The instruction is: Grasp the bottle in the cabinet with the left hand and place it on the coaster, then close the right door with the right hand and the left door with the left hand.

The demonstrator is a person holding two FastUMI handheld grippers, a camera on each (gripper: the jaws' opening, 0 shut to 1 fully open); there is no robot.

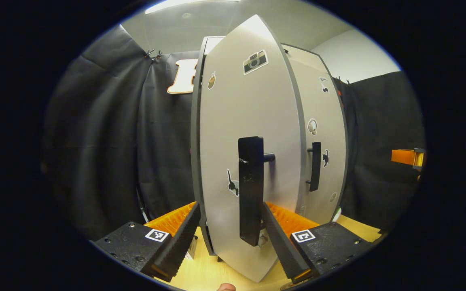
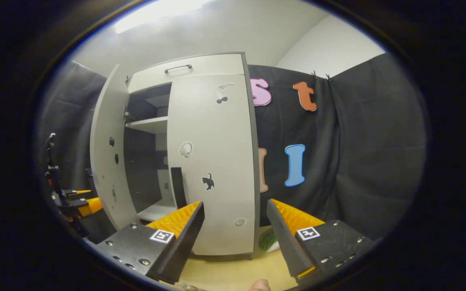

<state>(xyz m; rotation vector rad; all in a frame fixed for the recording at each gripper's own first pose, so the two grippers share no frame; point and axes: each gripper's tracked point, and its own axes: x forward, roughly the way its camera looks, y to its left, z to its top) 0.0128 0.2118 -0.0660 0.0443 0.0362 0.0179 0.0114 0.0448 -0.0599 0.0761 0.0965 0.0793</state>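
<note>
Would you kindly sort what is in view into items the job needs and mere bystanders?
Job:
left door, ajar
its handle
right door, closed
left gripper
right gripper

Bystanders:
stickers, such as the camera sticker
top drawer
shelf

Pale wooden tabletop (image 2: 225,273); black cloth wall (image 1: 107,133); green-striped round object (image 2: 268,241) beside the cabinet foot

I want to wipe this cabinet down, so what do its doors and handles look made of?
The left door and right door look like laminated board with a smooth light-grey matte finish: flat faces, dark edge banding, stickers lying flat. The left door's handle looks like black plastic or coated metal, slightly scuffed; which one cannot be told.
</note>
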